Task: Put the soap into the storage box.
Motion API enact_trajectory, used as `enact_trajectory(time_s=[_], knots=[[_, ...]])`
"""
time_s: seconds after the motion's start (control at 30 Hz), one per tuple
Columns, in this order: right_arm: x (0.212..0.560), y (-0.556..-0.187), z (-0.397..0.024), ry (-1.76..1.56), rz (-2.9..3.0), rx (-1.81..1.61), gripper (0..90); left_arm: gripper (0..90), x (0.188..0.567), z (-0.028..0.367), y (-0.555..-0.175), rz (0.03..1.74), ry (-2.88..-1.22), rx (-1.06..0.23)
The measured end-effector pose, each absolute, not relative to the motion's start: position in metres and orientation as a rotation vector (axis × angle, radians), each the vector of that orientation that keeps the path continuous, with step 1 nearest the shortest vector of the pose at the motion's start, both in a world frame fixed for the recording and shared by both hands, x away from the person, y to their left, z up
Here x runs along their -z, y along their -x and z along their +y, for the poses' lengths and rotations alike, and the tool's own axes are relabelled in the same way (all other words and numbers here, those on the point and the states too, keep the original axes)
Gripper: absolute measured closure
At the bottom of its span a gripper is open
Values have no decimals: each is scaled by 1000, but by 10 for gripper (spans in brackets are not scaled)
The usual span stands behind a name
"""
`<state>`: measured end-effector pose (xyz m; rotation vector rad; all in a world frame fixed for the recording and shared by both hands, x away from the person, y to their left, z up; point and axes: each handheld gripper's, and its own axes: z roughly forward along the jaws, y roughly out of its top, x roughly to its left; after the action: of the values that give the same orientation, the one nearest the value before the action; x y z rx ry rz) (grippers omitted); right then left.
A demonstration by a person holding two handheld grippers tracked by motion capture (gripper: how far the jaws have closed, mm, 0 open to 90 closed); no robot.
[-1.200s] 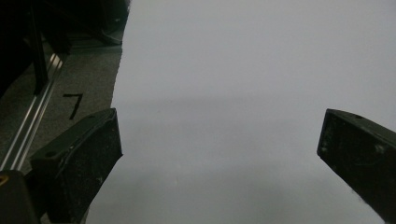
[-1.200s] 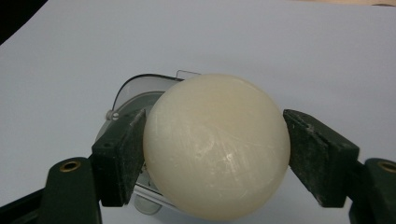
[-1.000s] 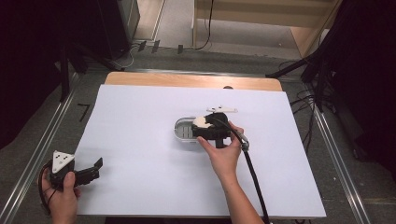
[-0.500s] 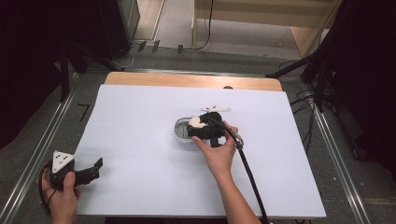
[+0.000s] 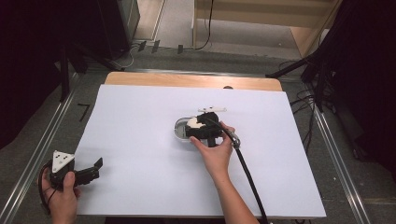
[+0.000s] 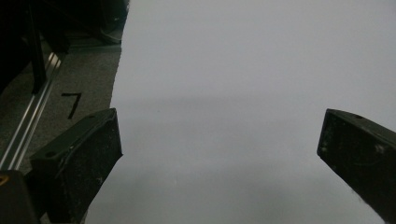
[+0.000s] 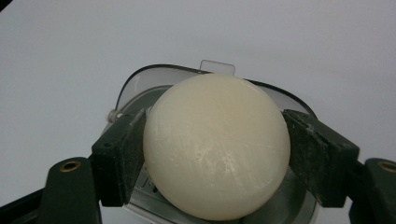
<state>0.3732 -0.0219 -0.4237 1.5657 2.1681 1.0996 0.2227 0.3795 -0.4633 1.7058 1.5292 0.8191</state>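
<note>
Right gripper (image 7: 215,154): jaws clamped on either side of a cream-white ball (image 7: 216,145), pads pressing its flanks. Ball sits over a clear oval dish (image 7: 140,86) with a small tab at its far rim; whether it touches the dish floor I cannot tell.

Left gripper (image 6: 219,154): jaws spread wide, nothing between them, held at the near left corner.

White sheet (image 5: 140,130) covers the table; bare wood strip (image 5: 187,80) at far edge. Grey floor, metal rails (image 5: 42,140) either side, cables (image 5: 154,45) beyond, dark surroundings.
</note>
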Motion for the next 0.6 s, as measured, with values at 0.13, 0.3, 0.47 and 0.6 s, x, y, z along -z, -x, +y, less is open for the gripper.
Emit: enact_trajectory(time_s=[0.13,0.3,0.47,0.6], knots=[[426,-375,-22,-1576,2167,-1099,254,3,463,379,-223,1530,-1705,-818],[427,-375,-21,-1585,2170,-1104,253,3,463,380,-223,1529,-1705,-817],[429,-375,-20,-1577,2176,-1083,252,3,463,380,-223,1530,-1705,-816],[429,-375,-20,-1574,2178,-1082,251,3,463,380,-223,1530,-1705,-816]])
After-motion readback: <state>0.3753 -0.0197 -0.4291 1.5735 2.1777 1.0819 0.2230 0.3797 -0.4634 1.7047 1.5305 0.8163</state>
